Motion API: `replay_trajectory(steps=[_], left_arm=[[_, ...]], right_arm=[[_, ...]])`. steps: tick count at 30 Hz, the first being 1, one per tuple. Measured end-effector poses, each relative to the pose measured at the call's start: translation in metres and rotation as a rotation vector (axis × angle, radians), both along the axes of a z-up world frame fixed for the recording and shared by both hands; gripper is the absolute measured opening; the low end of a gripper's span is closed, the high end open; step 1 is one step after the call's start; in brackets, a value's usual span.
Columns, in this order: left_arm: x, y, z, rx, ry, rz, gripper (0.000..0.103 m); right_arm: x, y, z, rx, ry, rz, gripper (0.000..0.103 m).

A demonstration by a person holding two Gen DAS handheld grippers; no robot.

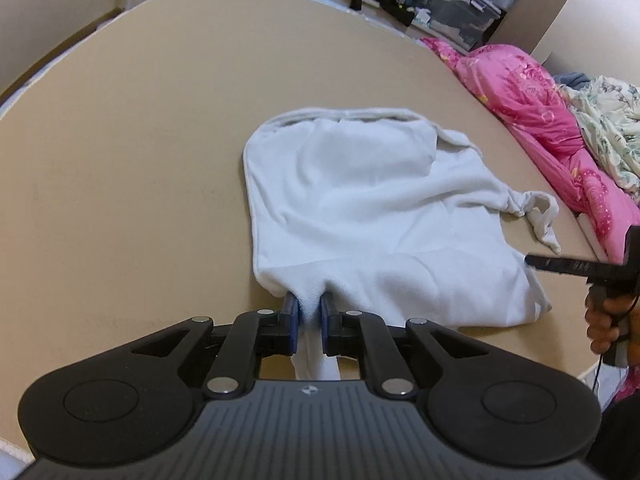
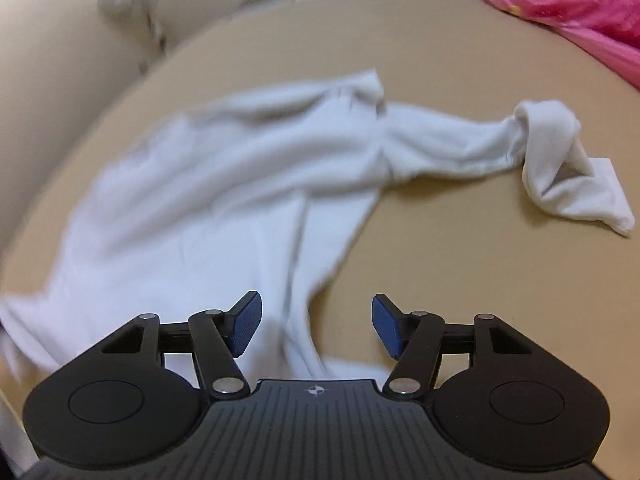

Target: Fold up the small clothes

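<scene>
A small white long-sleeved garment (image 1: 372,216) lies on the tan surface (image 1: 140,140). My left gripper (image 1: 308,312) is shut on its near edge, with cloth pinched between the blue pads. One sleeve with a knotted, twisted end (image 1: 540,216) trails to the right. In the right wrist view the garment (image 2: 224,200) is blurred and the sleeve end (image 2: 560,160) lies at the right. My right gripper (image 2: 316,328) is open and empty just above the garment's near edge. It also shows at the right edge of the left wrist view (image 1: 532,260).
A pink quilt (image 1: 552,120) and a floral blanket (image 1: 608,128) lie along the right edge of the surface. Storage bins and piled clothes (image 1: 452,4) stand beyond the far edge. A wall (image 1: 40,8) is at the left.
</scene>
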State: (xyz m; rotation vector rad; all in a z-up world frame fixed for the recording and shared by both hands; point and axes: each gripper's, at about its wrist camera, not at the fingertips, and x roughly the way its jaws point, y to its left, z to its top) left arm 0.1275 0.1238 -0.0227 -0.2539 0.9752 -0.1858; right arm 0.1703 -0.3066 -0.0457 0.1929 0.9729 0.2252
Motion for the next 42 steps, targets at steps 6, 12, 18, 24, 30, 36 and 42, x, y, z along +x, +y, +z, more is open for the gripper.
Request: replay_trajectory(steps=[6, 12, 18, 24, 30, 36, 42], left_arm=[[-0.003, -0.002, -0.006, 0.003, 0.013, 0.019, 0.008], [-0.044, 0.01, 0.024, -0.108, -0.089, -0.072, 0.005], [-0.094, 0.043, 0.043, -0.204, -0.167, -0.202, 0.008], [-0.078, 0.021, 0.009, -0.079, -0.021, -0.298, 0.035], [-0.056, 0.01, -0.019, -0.023, 0.089, -0.26, 0.041], [-0.048, -0.016, -0.046, 0.005, 0.188, -0.279, 0.041], [-0.061, -0.038, -0.059, 0.139, 0.164, -0.346, 0.008]], right_arm=[[-0.021, 0.006, -0.005, -0.025, 0.051, -0.04, 0.004], [-0.076, -0.039, 0.066, 0.217, -0.084, -0.195, 0.003], [-0.15, -0.1, 0.109, 0.454, -0.188, -0.267, 0.003], [-0.139, -0.101, 0.031, 0.17, 0.044, -0.329, 0.014], [-0.151, -0.098, 0.01, 0.21, 0.102, -0.338, 0.04], [-0.15, -0.062, -0.016, 0.016, 0.17, -0.21, 0.041], [-0.162, -0.039, -0.013, -0.123, 0.119, -0.104, 0.005]])
